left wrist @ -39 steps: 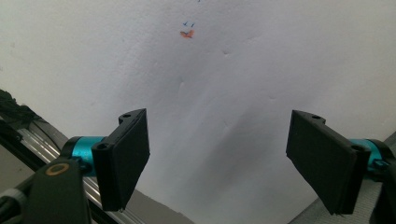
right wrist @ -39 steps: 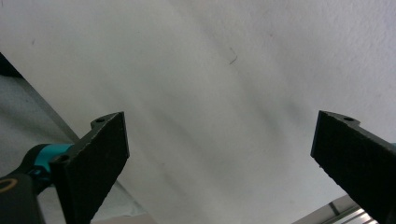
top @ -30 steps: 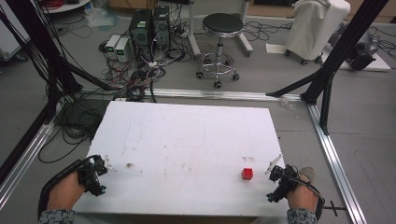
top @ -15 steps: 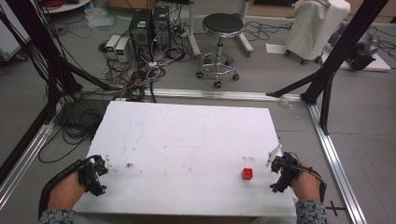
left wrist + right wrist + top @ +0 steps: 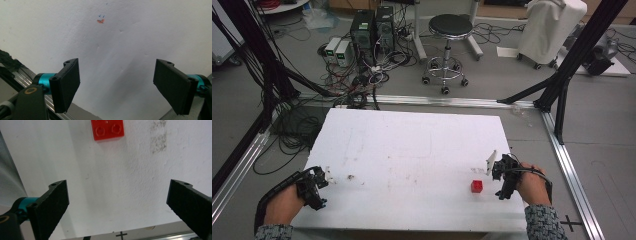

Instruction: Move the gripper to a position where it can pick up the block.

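A small red brick [image 5: 476,186] lies on the white table [image 5: 412,145] near its front right. The same red brick [image 5: 107,129] shows its studs at the top of the right gripper view, ahead of the jaws. My right gripper [image 5: 498,175] hovers just right of the brick, open and empty; its jaws stand wide apart around bare table [image 5: 117,195]. My left gripper [image 5: 318,184] rests at the table's front left edge, also open with nothing between its jaws [image 5: 117,85]. A small orange mark [image 5: 100,21] sits on the table ahead of it.
A dark smudge [image 5: 349,177] marks the table near the left gripper. Aluminium frame rails [image 5: 569,165] run along both sides of the table. Beyond the far edge stand a stool [image 5: 447,30], computer boxes [image 5: 372,25] and tangled cables on the floor.
My right gripper has moved forward and up along the table's right side, now level with the red brick. The left gripper has stayed put.
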The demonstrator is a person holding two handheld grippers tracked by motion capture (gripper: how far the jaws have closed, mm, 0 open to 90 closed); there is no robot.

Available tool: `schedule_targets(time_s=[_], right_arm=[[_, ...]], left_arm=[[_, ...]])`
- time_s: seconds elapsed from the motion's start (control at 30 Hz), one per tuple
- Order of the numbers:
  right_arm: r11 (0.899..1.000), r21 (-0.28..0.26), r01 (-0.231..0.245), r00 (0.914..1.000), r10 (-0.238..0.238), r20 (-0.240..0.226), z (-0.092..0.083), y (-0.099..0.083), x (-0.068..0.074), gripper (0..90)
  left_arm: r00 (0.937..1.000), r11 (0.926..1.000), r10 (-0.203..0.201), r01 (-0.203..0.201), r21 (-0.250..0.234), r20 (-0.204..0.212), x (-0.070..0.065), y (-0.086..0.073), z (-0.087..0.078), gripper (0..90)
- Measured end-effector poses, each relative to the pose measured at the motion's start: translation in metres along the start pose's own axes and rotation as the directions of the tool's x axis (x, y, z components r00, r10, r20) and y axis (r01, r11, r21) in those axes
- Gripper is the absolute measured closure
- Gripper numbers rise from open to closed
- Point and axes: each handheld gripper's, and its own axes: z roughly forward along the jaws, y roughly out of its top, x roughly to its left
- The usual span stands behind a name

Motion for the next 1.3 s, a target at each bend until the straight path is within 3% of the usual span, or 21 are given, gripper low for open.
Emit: schedule_targets(time_s=[0.33,0.77,1.3], right_arm=[[0.997,0.015,0.076,0.9971,-0.076,-0.01,0.002,0.022,-0.003,3.4],[0.99,0.04,0.134,0.9896,-0.131,-0.059,0.024,0.051,-0.004,3.4],[0.989,0.048,0.14,0.9864,-0.135,-0.094,0.054,0.062,-0.003,3.4]], left_arm=[[0.9999,0.9999,-0.012,0.012,-0.001,-0.004,0.0,-0.001,0.0,21.7],[0.9999,0.9999,-0.012,0.012,-0.001,-0.006,0.001,-0.001,-0.001,21.7],[0.9999,0.9999,-0.01,0.01,-0.005,-0.005,0.0,0.0,-0.002,21.7]])
